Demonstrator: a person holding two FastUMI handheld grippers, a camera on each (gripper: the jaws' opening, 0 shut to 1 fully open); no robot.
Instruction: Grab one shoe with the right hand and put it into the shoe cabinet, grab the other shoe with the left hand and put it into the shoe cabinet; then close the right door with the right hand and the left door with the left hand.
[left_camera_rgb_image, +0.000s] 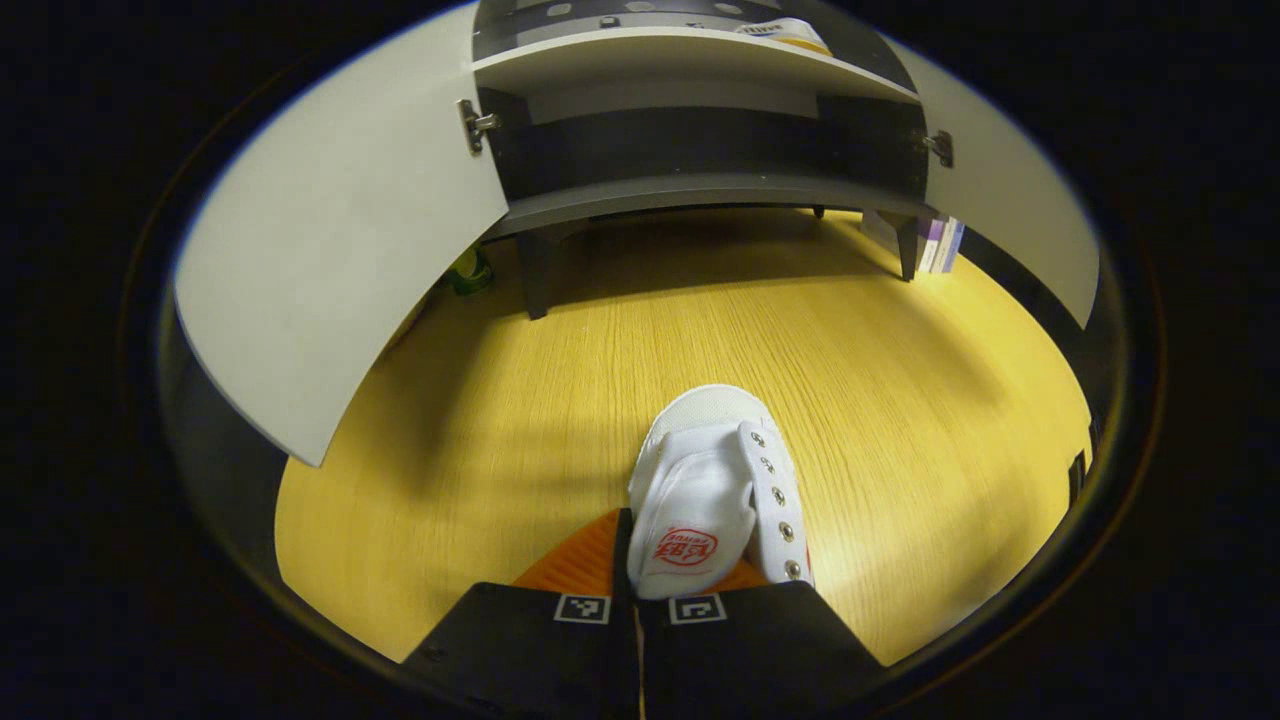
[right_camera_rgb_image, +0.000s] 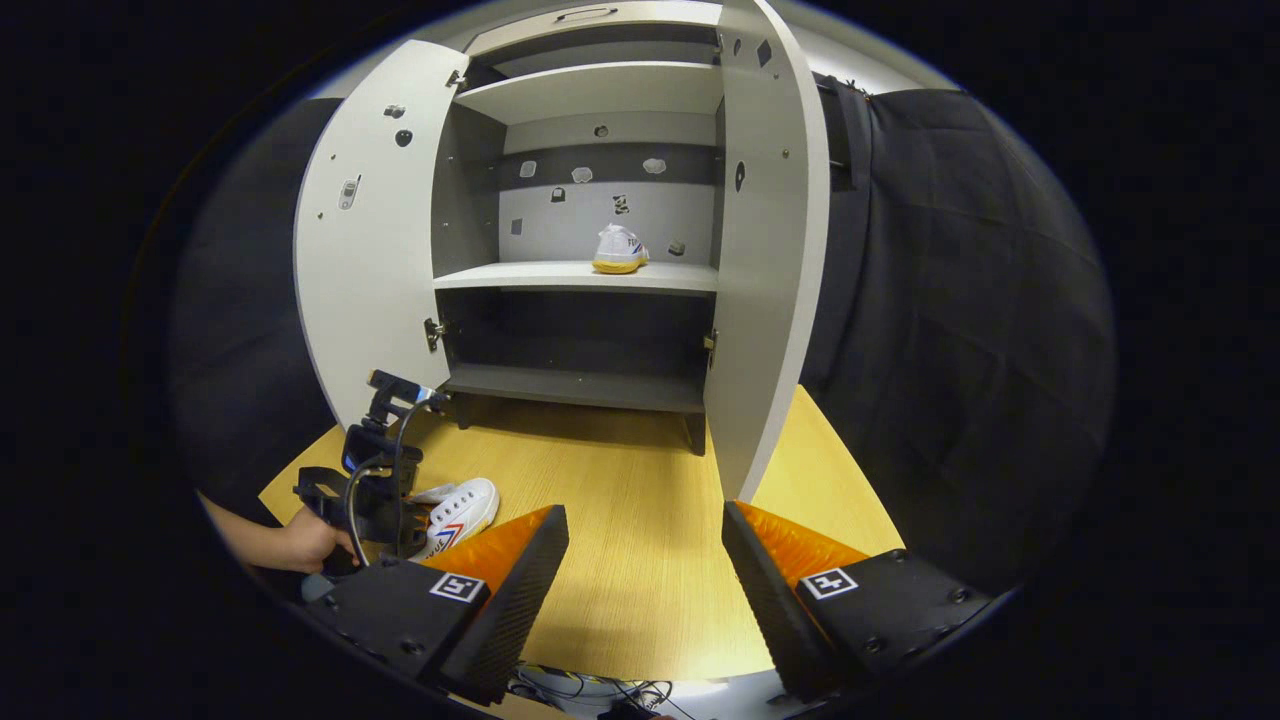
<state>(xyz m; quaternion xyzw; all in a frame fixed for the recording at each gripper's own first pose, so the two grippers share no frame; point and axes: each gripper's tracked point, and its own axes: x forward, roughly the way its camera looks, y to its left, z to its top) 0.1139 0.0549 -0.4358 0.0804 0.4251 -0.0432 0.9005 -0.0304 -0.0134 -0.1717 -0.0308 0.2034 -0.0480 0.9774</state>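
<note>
White canvas fills the lower middle of the left gripper view, where a shoe (left_camera_rgb_image: 715, 490) lies on the yellow wooden desk (left_camera_rgb_image: 520, 400) with its toe toward the shoe cabinet (left_camera_rgb_image: 690, 130). The left claw (left_camera_rgb_image: 633, 590) is clenched on the heel end of this shoe, its fingers drawn close together with the shoe's tongue and side wall caught between them. In the right gripper view the same shoe (right_camera_rgb_image: 462, 512) sits near the desk's left edge, with the left claw (right_camera_rgb_image: 385, 500) and the hand (right_camera_rgb_image: 300, 540) holding it at its rear. The other shoe (right_camera_rgb_image: 620, 250) stands on the cabinet's middle shelf (right_camera_rgb_image: 520, 277), toward the right side, close to the back wall. Both doors stand wide: the left door (right_camera_rgb_image: 365, 230) swung out to the left, the right door (right_camera_rgb_image: 765, 240) edge-on toward the camera, its lower corner reaching down near the desk. The right claw (right_camera_rgb_image: 645, 570) is released, fingers spread well apart over bare desk, holding nothing, in front of the cabinet's open lower compartment (right_camera_rgb_image: 580, 350).
</note>
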